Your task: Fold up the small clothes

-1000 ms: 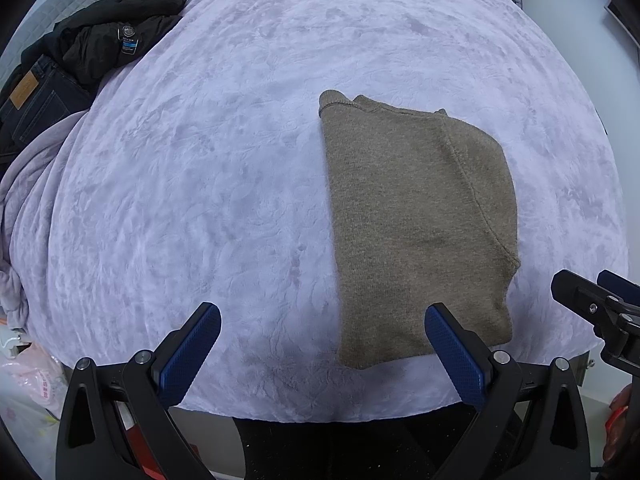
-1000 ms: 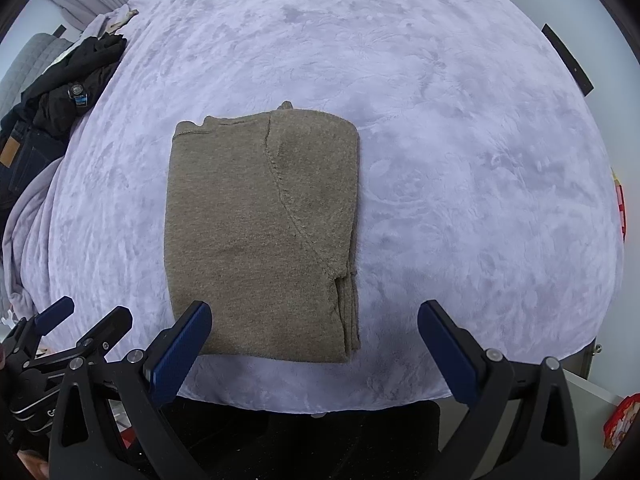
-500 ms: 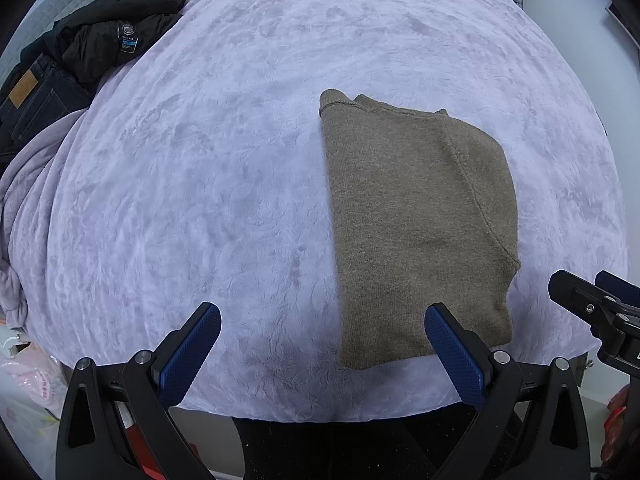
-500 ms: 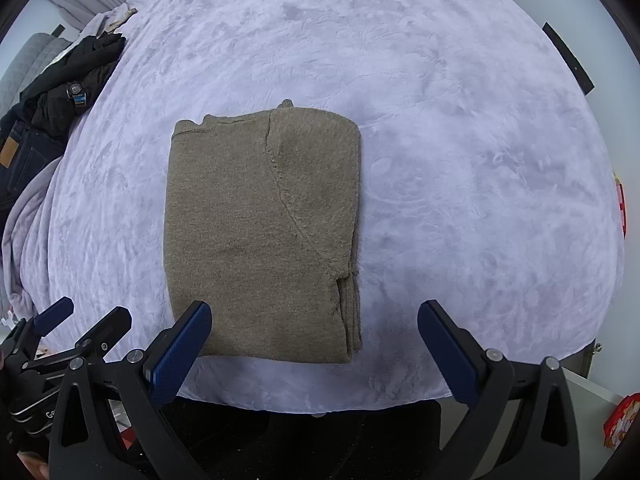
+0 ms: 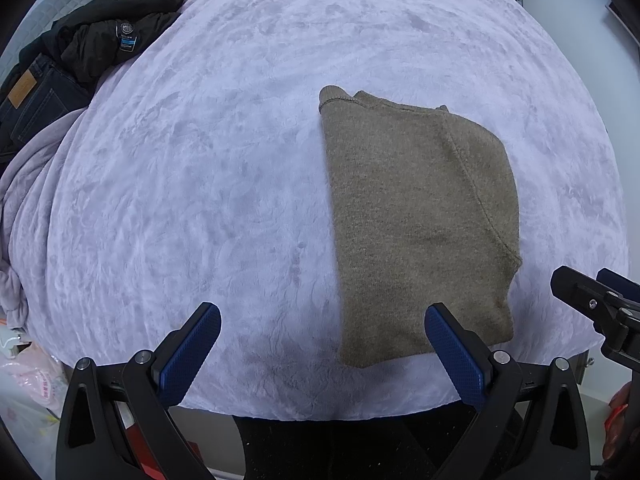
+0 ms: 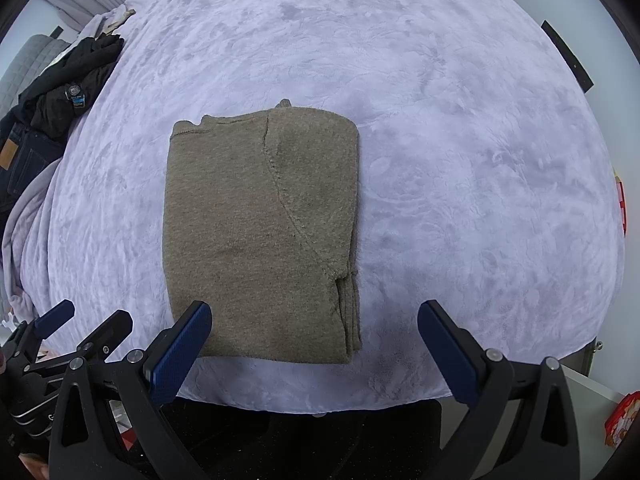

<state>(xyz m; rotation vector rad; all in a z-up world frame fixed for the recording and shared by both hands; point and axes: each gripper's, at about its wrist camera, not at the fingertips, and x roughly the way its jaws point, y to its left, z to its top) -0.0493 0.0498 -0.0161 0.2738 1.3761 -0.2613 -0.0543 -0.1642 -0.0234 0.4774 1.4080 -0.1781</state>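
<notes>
Sweater [image 6: 260, 236] lies folded into a brown rectangle on the lavender bed [image 6: 460, 160], near its front edge. Left gripper [image 5: 322, 344] and right gripper [image 6: 314, 340] hover above that edge, jaws spread wide, holding nothing. Dark clothes [image 5: 112, 36] sit piled at the far left.

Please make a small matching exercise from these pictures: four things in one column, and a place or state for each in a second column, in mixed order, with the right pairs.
Things:
1. brown sweater
2. black jacket
3. jeans
4. left gripper

Place or state:
A. open, holding nothing
B. folded, flat on the lavender blanket
C. dark blue, with a tan patch, at the left edge
D. crumpled at the far left of the blanket

Pairs: 1-B, 2-D, 3-C, 4-A
</notes>
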